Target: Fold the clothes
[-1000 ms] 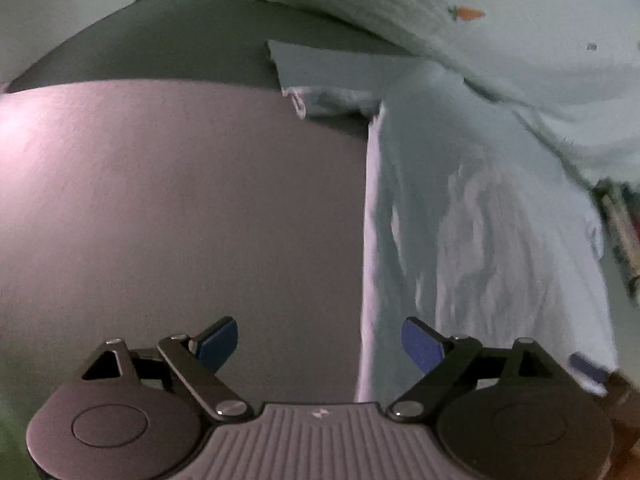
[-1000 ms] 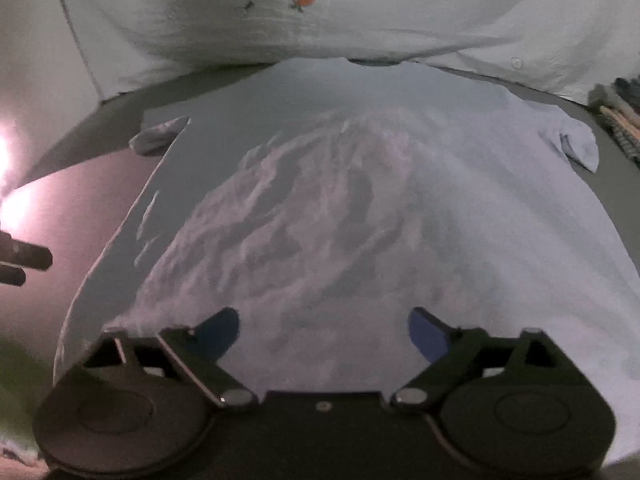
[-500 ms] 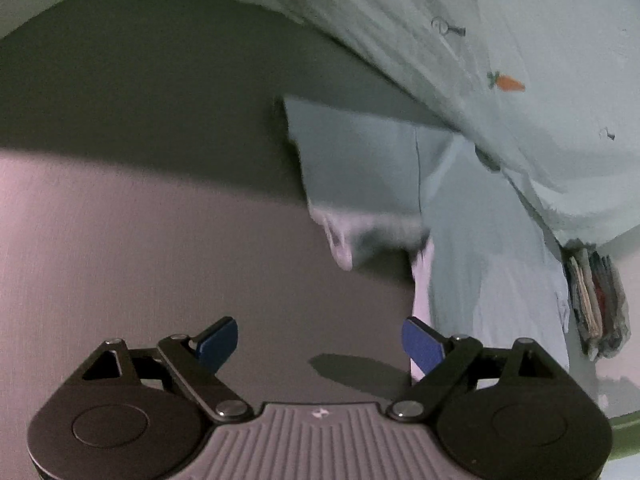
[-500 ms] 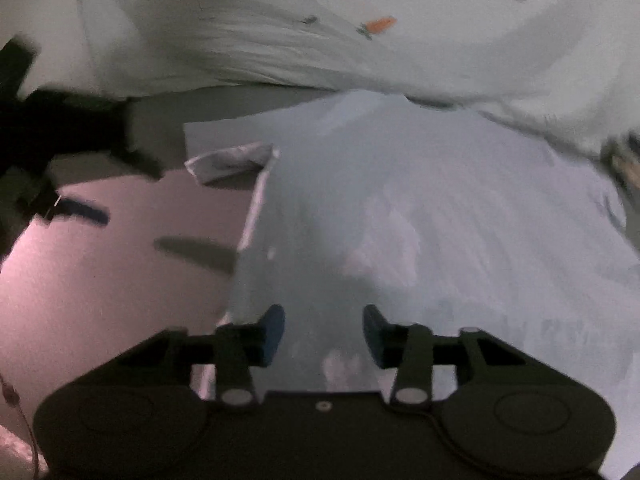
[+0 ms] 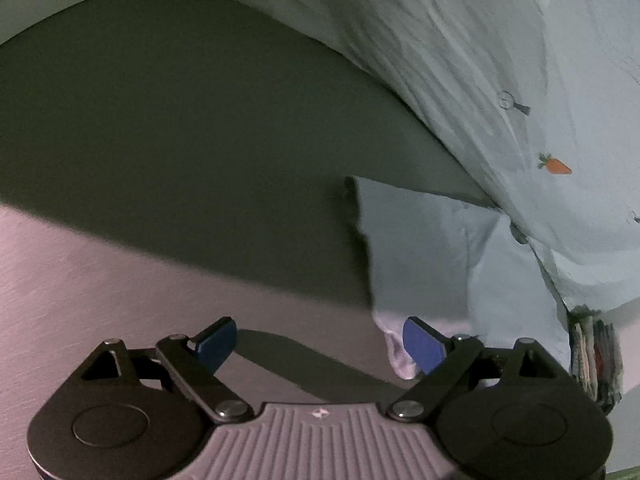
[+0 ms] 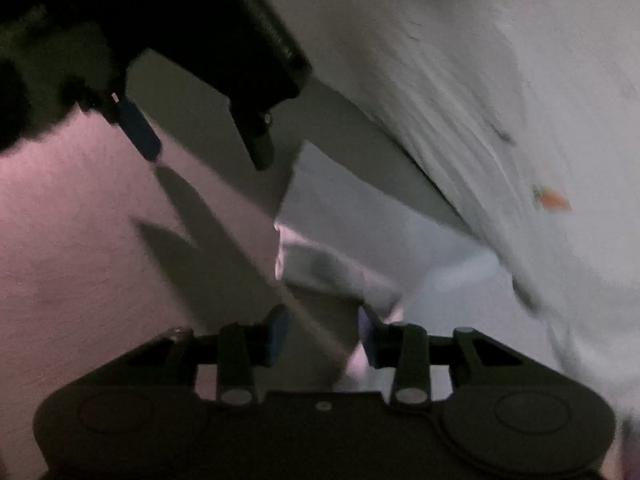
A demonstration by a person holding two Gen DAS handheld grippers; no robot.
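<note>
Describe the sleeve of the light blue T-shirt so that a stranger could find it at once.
Start at the big pale garment with a carrot print. Below it the light blue T-shirt lies flat. Its sleeve sticks out onto the dark table, plain, without print or buttons.

A pale blue T-shirt (image 5: 416, 248) lies flat on the desk, only its sleeve end and part of the body showing. The sleeve points away from the body, its straight cuff edge resting on the shaded part of the surface. The sleeve's lower edge is turned up, showing a whitish, rumpled underside (image 6: 320, 268). In the right wrist view the same sleeve (image 6: 340, 204) lies flat and smooth above that curled fold. The cloth looks soft and lightly creased near the shoulder seam.
</note>
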